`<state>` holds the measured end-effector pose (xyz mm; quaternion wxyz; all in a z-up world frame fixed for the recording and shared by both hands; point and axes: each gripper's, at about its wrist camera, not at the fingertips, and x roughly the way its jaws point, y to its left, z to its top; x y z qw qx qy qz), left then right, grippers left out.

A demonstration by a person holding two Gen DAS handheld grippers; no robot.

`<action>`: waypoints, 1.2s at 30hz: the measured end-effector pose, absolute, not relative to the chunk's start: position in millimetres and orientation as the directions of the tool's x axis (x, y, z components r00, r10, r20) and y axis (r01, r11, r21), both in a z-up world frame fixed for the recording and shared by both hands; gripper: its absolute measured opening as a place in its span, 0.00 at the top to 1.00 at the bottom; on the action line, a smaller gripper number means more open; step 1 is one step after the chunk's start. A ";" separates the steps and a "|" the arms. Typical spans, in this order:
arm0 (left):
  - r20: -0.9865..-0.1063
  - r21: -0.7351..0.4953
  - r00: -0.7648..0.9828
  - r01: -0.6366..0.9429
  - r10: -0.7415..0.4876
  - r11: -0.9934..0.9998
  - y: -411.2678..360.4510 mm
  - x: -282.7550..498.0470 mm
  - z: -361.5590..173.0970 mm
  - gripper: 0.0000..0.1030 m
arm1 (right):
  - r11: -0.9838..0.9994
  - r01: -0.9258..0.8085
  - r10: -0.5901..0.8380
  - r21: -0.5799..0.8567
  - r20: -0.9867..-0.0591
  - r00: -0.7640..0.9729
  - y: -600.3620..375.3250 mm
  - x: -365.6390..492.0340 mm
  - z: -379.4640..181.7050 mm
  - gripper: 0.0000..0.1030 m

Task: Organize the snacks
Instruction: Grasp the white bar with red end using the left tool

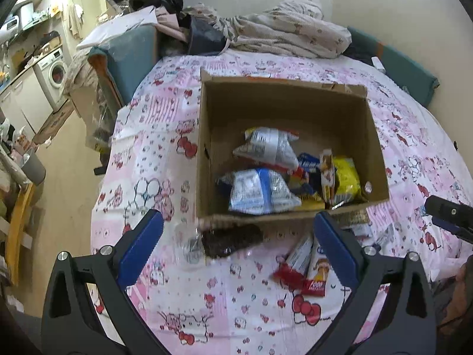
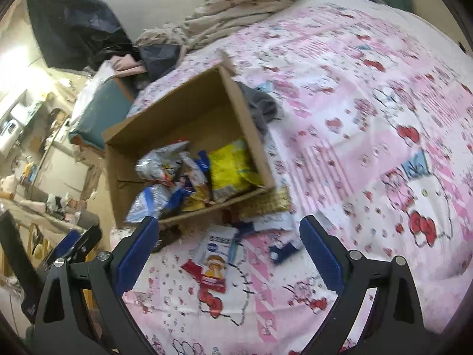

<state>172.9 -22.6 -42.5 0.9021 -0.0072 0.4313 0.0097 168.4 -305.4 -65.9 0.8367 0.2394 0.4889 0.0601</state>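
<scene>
Snacks on bedsheet, left gripper spread wide — empty, right gripper likewise.

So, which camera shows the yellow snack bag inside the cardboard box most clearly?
The right wrist view: the yellow snack bag lies broad and uncovered against the right wall of the cardboard box, though slightly blurred. In the left wrist view the bag is sharper but smaller, partly hidden behind an upright packet.

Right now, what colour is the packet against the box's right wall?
Bright yellow packet, clearest in the left wrist view, inside the cardboard box.
</scene>
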 end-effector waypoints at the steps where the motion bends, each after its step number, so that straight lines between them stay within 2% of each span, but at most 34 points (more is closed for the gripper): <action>1: -0.785 -0.008 0.619 -0.031 0.013 0.999 -21.4 171.6 -45.2 0.03 | 0.879 0.164 0.318 0.448 -0.806 0.500 -308.1 167.7 -70.5 0.05; 5: -0.823 -0.031 0.567 -0.074 0.016 0.997 -15.0 168.9 -61.5 0.03 | 0.830 0.269 0.343 0.489 -0.826 0.447 -325.1 167.5 -87.5 0.05; 10: -0.880 -0.070 0.475 -0.086 -0.021 0.994 -22.5 170.2 -89.2 0.03 | 0.818 0.291 0.347 0.496 -0.829 0.439 -328.9 167.1 -95.6 0.05; 16: -0.929 -0.028 0.364 0.123 -0.072 0.992 -82.2 185.9 -123.8 0.03 | 0.812 0.299 0.362 0.502 -0.834 0.417 -330.8 167.5 -102.9 0.05; 22: -0.943 0.008 0.332 0.130 -0.036 0.992 -99.1 208.3 -147.0 0.11 | 0.779 0.336 0.381 0.529 -0.826 0.415 -340.5 167.5 -108.8 0.05; 26: -0.966 0.038 0.259 0.120 0.005 0.992 -93.4 216.9 -174.0 0.24 | 0.769 0.347 0.394 0.536 -0.826 0.403 -340.1 169.4 -113.2 0.05; 32: -0.982 -0.007 0.184 0.190 -0.043 0.982 -108.5 221.5 -195.6 0.41 | 0.771 0.341 0.408 0.539 -0.828 0.386 -332.5 173.4 -116.9 0.05; 36: -0.985 -0.005 0.168 0.237 -0.046 0.972 -126.1 220.0 -200.2 0.42 | 0.778 0.341 0.398 0.527 -0.834 0.382 -331.0 173.6 -117.5 0.05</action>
